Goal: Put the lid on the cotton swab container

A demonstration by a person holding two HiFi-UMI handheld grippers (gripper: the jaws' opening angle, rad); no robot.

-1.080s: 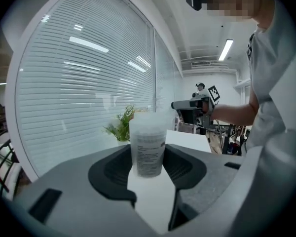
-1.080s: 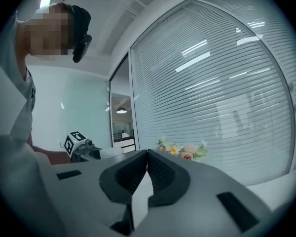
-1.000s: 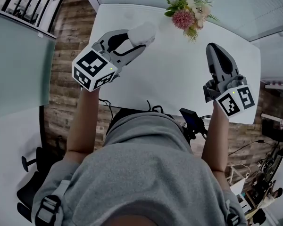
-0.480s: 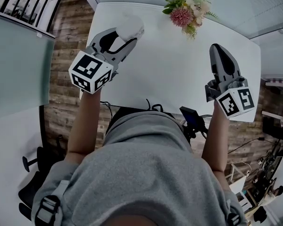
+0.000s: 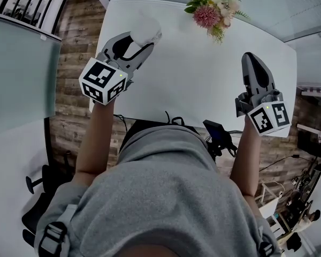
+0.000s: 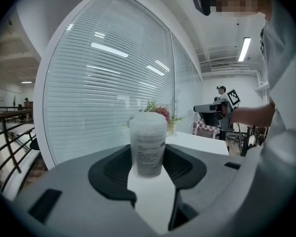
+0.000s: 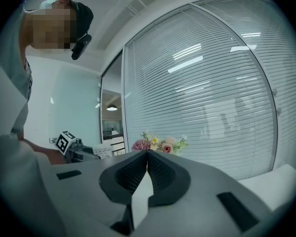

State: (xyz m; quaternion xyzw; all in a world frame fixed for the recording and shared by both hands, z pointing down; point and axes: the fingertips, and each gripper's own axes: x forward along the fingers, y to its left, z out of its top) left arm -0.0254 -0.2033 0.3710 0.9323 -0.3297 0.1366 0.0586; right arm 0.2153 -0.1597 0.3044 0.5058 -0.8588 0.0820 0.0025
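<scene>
The cotton swab container (image 6: pixel 148 144) stands upright between the pads of my left claw (image 5: pixel 142 36), a pale translucent cylinder with grey print on its side. Its top ends in a slightly wider band, and I cannot tell whether that is the lid. The claw pinches it from both sides, jaws held fairly wide around its body. From the head view the container sits at the tip of that claw, over the far left part of the white worktop (image 5: pixel 203 90). I cannot tell whether its base touches the surface.

My right claw (image 5: pixel 252 60) is well apart from it, over the right side of the worktop. Its jaws are pressed together with nothing between them, and it points toward the far edge. A bunch of pink and white flowers (image 5: pixel 209 12) lies at the far edge, between the two claws. Beyond it runs a curved window with blinds (image 6: pixel 113 83).
</scene>
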